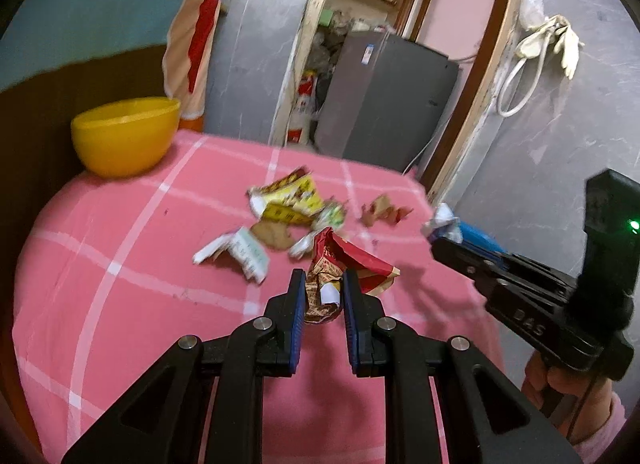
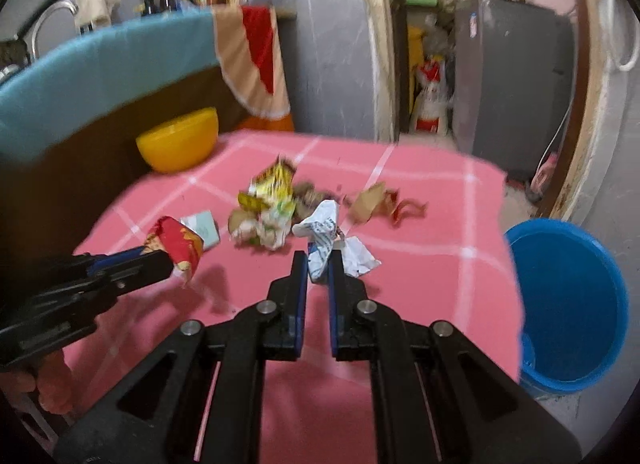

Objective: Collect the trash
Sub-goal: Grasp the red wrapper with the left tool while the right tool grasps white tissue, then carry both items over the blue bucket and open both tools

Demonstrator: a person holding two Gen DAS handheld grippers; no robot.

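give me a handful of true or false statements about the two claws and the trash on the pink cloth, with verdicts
1. The left claw is shut on a red wrapper. True.
2. The right claw holds nothing. False: it is shut on a white crumpled paper.
3. The yellow bowl has trash in it. False: what shows of its inside is bare.
4. A blue bucket stands beside the table on the right claw's side. True.
5. The pink cloth has been cleared. False: a yellow wrapper and other scraps lie mid-table.
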